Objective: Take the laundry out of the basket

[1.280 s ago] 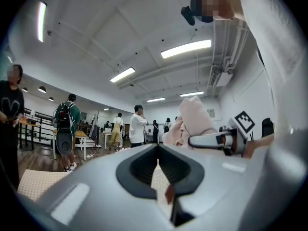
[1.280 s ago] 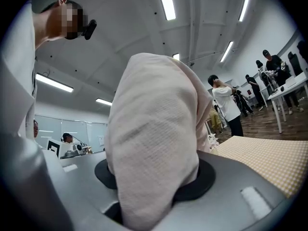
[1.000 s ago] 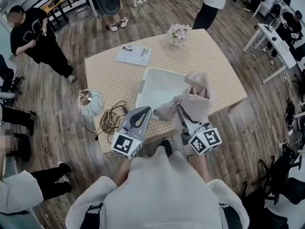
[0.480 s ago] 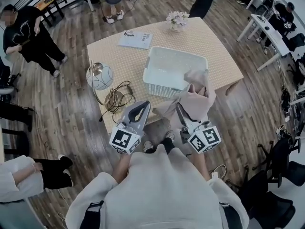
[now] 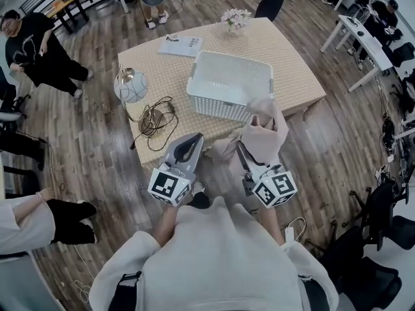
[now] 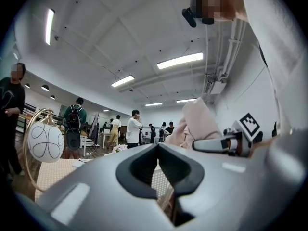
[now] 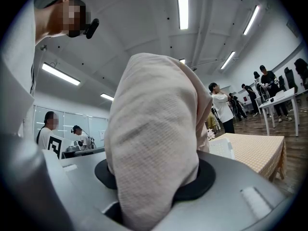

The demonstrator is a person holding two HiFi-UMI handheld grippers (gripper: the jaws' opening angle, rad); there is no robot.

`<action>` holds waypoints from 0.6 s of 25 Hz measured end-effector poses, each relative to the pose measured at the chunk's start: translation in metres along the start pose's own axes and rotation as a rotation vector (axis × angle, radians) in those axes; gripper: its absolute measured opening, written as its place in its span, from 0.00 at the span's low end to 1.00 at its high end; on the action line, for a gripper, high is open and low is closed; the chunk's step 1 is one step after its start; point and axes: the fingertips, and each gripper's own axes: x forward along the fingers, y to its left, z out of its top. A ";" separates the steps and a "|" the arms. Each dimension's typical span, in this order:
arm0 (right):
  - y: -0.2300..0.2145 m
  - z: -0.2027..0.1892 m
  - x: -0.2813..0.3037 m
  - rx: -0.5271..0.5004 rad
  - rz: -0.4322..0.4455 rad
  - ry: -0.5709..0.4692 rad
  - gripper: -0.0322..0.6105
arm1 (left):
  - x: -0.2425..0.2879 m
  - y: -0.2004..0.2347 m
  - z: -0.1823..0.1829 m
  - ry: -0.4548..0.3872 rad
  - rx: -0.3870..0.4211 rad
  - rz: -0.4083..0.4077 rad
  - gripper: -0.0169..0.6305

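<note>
Right tool (image 5: 244,149) is clamped on the pink garment (image 5: 262,131), held just off the desk's (image 5: 288,57) near edge, outside the basket (image 5: 217,105). Left tool (image 5: 193,140) is closed and empty. Basket looks empty, so removal seems done; the garment still needs setting down.

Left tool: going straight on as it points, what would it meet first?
Probably the near wall of the white basket on the table; lattice shows just beyond the left tool, though depth is unclear.

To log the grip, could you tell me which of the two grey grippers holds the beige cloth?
The right gripper, clamped on the beige waffle-weave cloth; the left gripper is shut on nothing.
</note>
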 end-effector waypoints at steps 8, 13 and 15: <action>0.004 -0.023 -0.071 -0.008 0.005 0.028 0.41 | -0.032 -0.065 -0.014 0.023 0.011 0.027 0.04; 0.004 -0.024 -0.086 0.002 -0.003 0.021 0.41 | -0.039 -0.078 -0.012 0.016 0.015 0.020 0.04; 0.005 -0.023 -0.084 0.002 -0.007 0.013 0.41 | -0.040 -0.077 -0.011 0.009 0.012 0.015 0.04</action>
